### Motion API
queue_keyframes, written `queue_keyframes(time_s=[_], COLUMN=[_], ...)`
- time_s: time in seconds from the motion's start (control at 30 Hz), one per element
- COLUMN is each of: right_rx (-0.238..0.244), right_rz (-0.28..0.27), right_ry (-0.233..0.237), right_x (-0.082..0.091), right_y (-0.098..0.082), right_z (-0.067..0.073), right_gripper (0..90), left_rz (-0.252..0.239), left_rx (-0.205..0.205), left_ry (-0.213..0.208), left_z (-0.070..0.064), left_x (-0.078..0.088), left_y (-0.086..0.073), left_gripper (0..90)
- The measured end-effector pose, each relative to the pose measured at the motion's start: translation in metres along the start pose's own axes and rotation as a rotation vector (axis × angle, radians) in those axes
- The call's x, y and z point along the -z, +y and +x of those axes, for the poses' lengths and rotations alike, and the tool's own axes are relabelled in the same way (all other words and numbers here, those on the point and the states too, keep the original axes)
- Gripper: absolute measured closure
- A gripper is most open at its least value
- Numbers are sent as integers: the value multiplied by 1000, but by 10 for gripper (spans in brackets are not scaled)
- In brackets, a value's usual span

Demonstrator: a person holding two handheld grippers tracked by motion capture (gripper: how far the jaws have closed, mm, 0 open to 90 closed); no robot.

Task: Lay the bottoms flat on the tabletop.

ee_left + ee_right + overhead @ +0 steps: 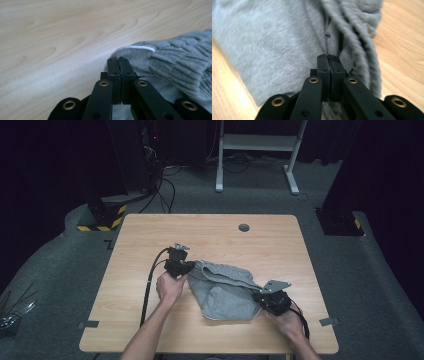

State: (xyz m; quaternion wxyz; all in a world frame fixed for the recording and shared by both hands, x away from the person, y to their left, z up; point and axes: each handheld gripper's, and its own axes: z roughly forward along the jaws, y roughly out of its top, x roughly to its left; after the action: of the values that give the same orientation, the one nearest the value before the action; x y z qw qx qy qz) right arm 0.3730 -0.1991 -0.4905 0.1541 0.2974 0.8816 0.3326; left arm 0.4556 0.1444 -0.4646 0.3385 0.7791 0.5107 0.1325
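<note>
A crumpled grey sweat garment [222, 290] with a ribbed band lies on the wooden table [210, 232], a little right of centre. My left gripper [188, 267] is at its upper left corner. In the left gripper view the jaws [117, 60] are pressed together, with the white-edged hem of the cloth [175, 60] pinched at their tips. My right gripper [260, 298] is at the garment's lower right edge. Its jaws [328, 56] are likewise together, with the grey fabric [274, 37] caught between them beside bunched folds.
A round cable hole [244, 227] sits near the table's far edge. Tape marks lie at the front left [89, 324] and front right [327, 321]. Beyond the table stand a white desk frame [260, 145] and a yellow-and-black striped base [102, 217] with cables.
</note>
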Motion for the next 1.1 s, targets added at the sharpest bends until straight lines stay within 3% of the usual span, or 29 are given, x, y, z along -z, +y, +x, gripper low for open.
queue_keyframes(time_s=[0.07, 0.17, 0.27, 0.37, 0.4, 0.43, 0.47, 0.53, 0.67, 0.9, 1.1], right_rx=[-19, -40, -65, -66, -67, -67, -86, -105, -132, -194, -203], right_rz=[-17, -44, -70, -68, -68, -68, -83, -97, -110, -67, -82], right_ry=[4, -13, -9, -5, -10, -10, -18, -30, -48, -93, -71], right_x=[1, 3, 5, 3, -1, -1, -4, -6, -8, -28, -26], right_y=[1, 5, 10, 15, 19, 19, 24, 30, 38, 46, 44], right_z=[-3, -4, -7, -8, -10, -10, -14, -19, -25, -41, -32], right_gripper=[853, 737, 728, 736, 751, 751, 766, 778, 783, 756, 655], left_rz=[-8, -36, -75, -87, -88, -88, -102, -109, -106, -102, -97], left_rx=[-19, -44, -113, -195, -225, -225, -242, -252, -257, -283, -315], left_ry=[-24, -60, -74, -77, -98, -98, -130, -153, -177, -202, -215], left_z=[0, -1, -7, -15, -19, -19, -21, -23, -25, -27, -32], left_x=[-2, 0, 5, 9, 9, 9, 9, 8, 3, 3, 6], left_y=[-6, -10, -11, -11, -11, -11, -11, -11, -11, -13, -18], left_gripper=[874, 694, 510, 457, 422, 417, 414, 406, 400, 390, 387])
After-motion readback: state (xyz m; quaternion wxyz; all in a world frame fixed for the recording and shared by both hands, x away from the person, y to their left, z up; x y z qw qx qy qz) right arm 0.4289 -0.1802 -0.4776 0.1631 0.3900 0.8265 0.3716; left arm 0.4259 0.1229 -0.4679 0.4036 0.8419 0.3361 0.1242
